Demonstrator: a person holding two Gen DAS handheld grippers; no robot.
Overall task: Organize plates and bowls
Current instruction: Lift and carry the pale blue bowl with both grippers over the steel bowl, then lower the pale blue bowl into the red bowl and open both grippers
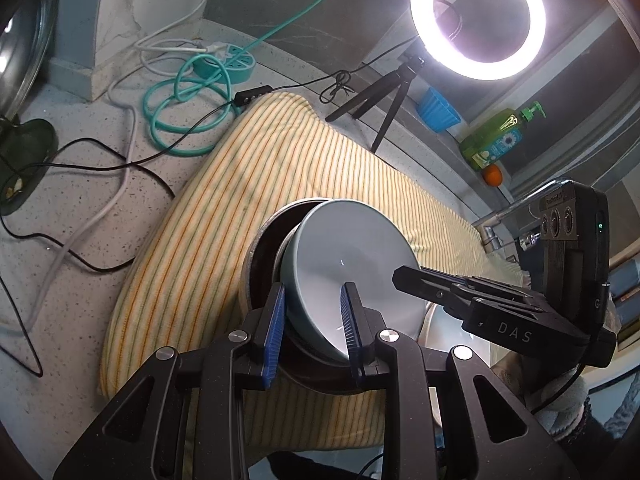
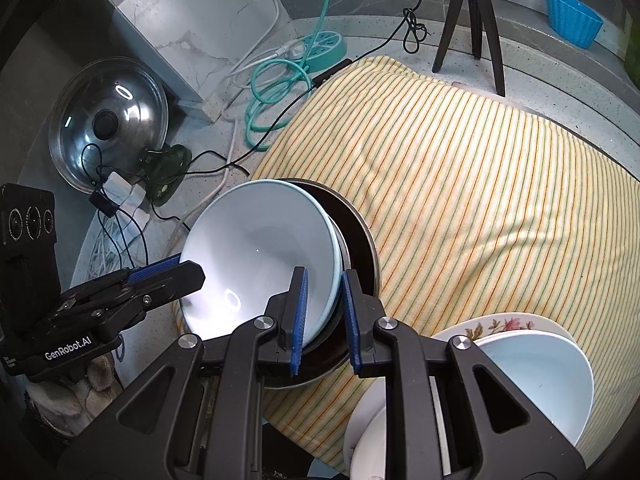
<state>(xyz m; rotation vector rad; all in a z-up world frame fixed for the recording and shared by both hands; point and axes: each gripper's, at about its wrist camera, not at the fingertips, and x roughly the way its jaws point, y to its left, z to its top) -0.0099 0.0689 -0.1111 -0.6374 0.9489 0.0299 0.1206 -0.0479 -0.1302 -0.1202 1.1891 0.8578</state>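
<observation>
A pale blue bowl (image 2: 260, 256) is held tilted on its edge inside a dark, metal-rimmed pan (image 2: 362, 248), which rests on a yellow striped cloth (image 2: 460, 184) spread over the speckled table (image 2: 560, 76). In the left wrist view the grey-blue bowl (image 1: 352, 276) is seen from its outer underside, with the pan (image 1: 264, 248) behind it.

The bowl's rim is straddled by the right tool (image 2: 323, 312): one blue-padded finger is placed inside the bowl and the other outside it, between bowl and pan wall. The jaws are narrowed about the rim, though contact on both pads cannot be made out. The opposite side of the rim is likewise straddled by the left tool (image 1: 312, 320), with its jaws partly closed and the bowl wall between the pads; firm clamping cannot be confirmed there either. Each tool is also seen from the other's camera, at the bowl's far edge.

Near the right tool, at the lower right, a flowered plate (image 2: 508, 326) is stacked with white bowls (image 2: 536, 376).

Further out, a glass pot lid (image 2: 108, 120), a coil of teal cable (image 2: 276, 96), a round teal power strip (image 2: 324, 48), a black tripod (image 2: 472, 20), a blue ribbed cup (image 2: 572, 22), a lit ring light (image 1: 478, 20) and a green soap bottle (image 1: 500, 136) are seen.
</observation>
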